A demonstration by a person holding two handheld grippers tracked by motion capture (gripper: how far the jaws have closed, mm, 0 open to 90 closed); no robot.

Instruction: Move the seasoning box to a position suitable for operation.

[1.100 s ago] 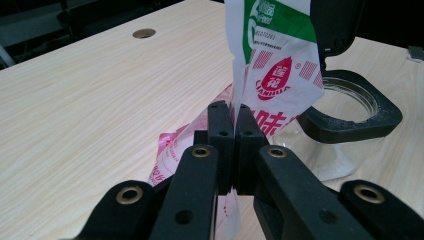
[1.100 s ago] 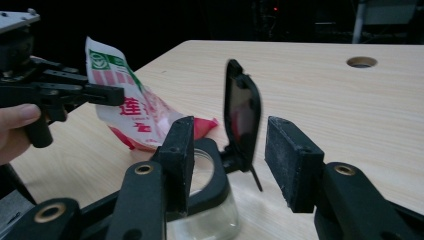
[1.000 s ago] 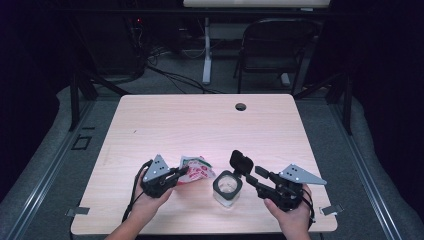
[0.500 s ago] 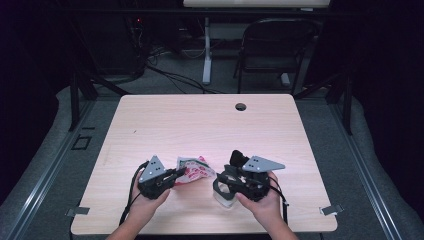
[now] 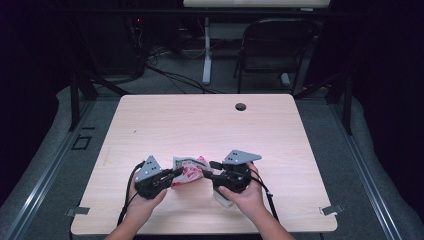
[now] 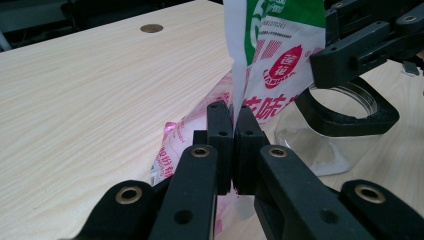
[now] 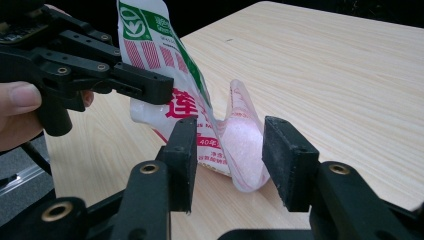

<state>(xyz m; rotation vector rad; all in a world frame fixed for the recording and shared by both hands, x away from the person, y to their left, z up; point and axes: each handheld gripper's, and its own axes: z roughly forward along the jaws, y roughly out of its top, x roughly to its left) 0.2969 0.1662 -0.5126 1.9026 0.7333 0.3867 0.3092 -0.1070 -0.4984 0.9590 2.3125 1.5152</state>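
While both hands sat low in the high view, the left gripper [image 5: 172, 175] and right gripper [image 5: 209, 170] met at a red-and-white packet [image 5: 188, 170] on the table [image 5: 280, 135].

Seen from the left gripper view, its fingers [image 6: 220, 135] were pinched shut on the packet [image 6: 280, 65] edge; a clear jar [image 6: 340, 135] stood at the right.

Seen from the right gripper view, its fingers [image 7: 182, 150] stood apart, having just been closing, with the packet [image 7: 235, 145] between them, untouched.
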